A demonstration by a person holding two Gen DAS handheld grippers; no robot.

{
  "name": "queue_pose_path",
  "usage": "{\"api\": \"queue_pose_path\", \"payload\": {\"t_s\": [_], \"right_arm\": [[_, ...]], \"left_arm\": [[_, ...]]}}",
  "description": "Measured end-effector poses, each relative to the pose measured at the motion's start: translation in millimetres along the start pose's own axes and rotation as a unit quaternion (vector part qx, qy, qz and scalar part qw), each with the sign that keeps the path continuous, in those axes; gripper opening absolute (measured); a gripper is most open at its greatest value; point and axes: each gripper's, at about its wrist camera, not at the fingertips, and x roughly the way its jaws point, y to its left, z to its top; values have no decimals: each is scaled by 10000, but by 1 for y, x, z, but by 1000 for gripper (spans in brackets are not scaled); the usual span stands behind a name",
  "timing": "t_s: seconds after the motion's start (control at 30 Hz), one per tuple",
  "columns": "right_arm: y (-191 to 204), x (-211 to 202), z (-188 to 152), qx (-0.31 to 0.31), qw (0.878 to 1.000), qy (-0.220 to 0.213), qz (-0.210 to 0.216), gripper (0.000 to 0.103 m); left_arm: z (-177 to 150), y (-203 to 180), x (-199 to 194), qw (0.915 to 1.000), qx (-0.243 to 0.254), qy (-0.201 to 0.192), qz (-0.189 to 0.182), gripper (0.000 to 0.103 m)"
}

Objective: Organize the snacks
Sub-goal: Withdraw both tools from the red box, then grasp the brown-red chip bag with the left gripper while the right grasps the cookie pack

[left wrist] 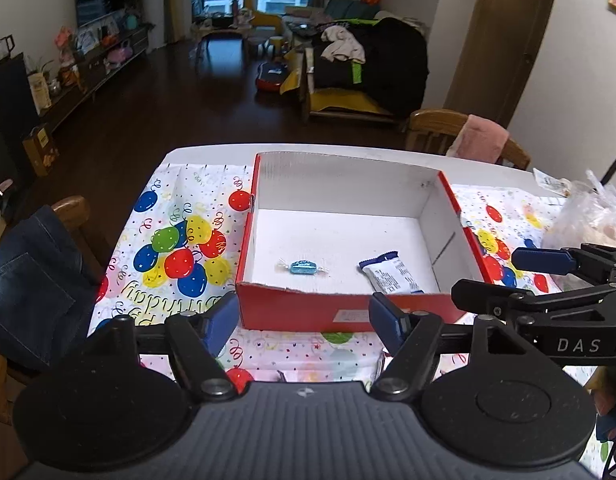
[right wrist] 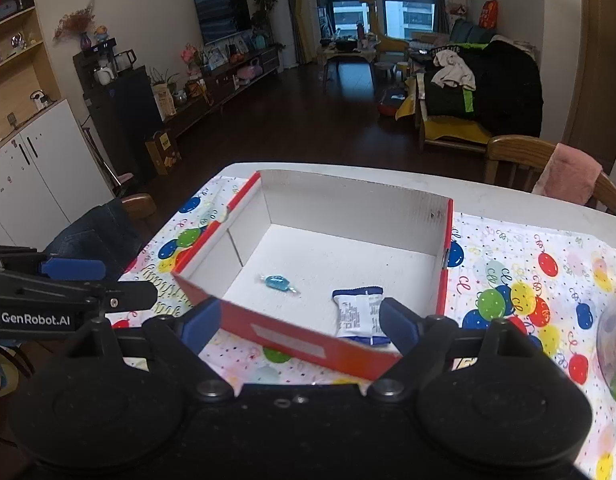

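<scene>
Both snacks lie inside the red box [left wrist: 347, 312]: blue candy [left wrist: 302, 267] left, white packet [left wrist: 389, 276] right. Left gripper [left wrist: 304, 320] and right gripper [right wrist: 300, 322] gape empty; fetch remaining snacks from beside the box.

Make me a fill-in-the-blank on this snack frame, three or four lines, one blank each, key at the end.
1. The number of wrapped snacks lying in the red box is ____.
2. The small twist-wrapped candy has a wrapper coloured ____.
3. In both views the white snack packet lies to the ____ of the candy.
4. The tablecloth under the box is printed with coloured ____.

Missing words: two; blue; right; balloons
</scene>
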Motion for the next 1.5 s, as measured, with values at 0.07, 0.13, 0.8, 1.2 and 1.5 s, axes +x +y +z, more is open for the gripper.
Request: {"api": "queue_pose_path", "payload": {"t_s": [0.07,0.13,0.8,1.2,1.5], "right_arm": [[8,-9,-5,-18,10000,-83,-7,95],[16,-16,-11,-21,9999,-117,-8,95],[49,-38,-98,153,9996,-37,-253,103],[50,8,-168,-93,9951,952,-243,99],[50,33,-191,-590,9878,1411,-300,84]], "left_arm": [[-6,3,-8,10000,68,-59,-41,72],[-11,7,-15,9998,123,-115,-81,74],[-85,65,-55,9990,265,-264,-228,84],[-133,73,-11,9899,998,570,-835,84],[-150,88,14,9756,1496,1194,-1072,84]]}}
